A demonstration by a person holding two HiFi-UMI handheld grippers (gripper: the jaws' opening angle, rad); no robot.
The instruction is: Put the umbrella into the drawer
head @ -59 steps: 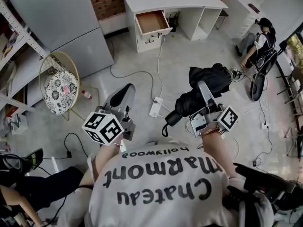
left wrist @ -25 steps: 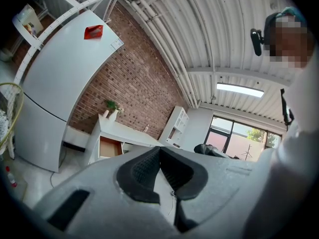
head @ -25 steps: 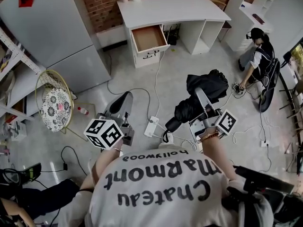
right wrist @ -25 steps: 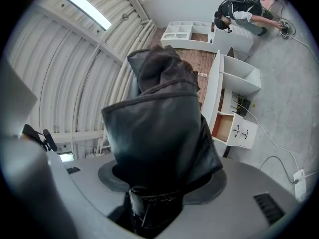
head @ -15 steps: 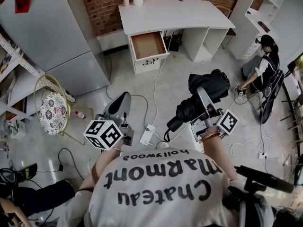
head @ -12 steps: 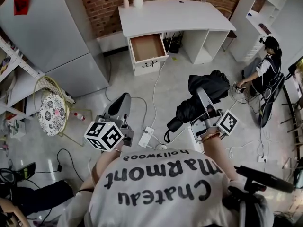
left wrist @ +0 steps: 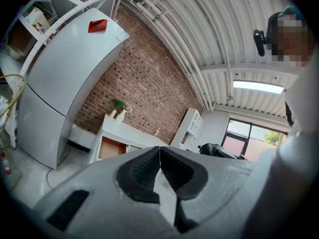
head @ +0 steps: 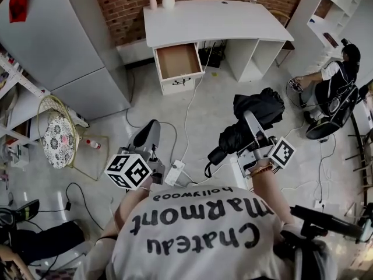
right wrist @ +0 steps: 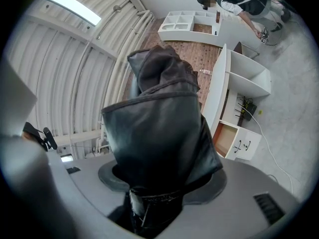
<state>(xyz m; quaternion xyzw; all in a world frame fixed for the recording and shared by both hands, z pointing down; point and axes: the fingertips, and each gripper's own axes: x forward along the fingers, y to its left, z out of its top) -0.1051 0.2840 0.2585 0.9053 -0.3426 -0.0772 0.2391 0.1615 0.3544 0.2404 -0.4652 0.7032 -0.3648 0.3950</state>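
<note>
A folded black umbrella point(head: 249, 121) is clamped in my right gripper point(head: 252, 124), held in the air above the floor; its handle and strap hang toward the left. In the right gripper view the umbrella point(right wrist: 159, 133) fills the space between the jaws. My left gripper point(head: 147, 139) is shut with nothing in it; its pads meet in the left gripper view point(left wrist: 159, 168). The open drawer point(head: 178, 62) juts out of the white desk point(head: 215, 19) far ahead; its wooden inside shows bare. The drawer also shows small in the left gripper view point(left wrist: 110, 148) and the right gripper view point(right wrist: 227, 138).
A grey fridge point(head: 58, 39) stands left of the desk. A round wire chair point(head: 57, 134) is at the left. A power strip point(head: 173, 172) and cables lie on the floor ahead. A person point(head: 341, 74) crouches at the right near white shelving point(head: 338, 4).
The view has advanced toward the desk; the drawer now shows closer and lower in the frame. Both grippers keep their pose, the umbrella still held.
</note>
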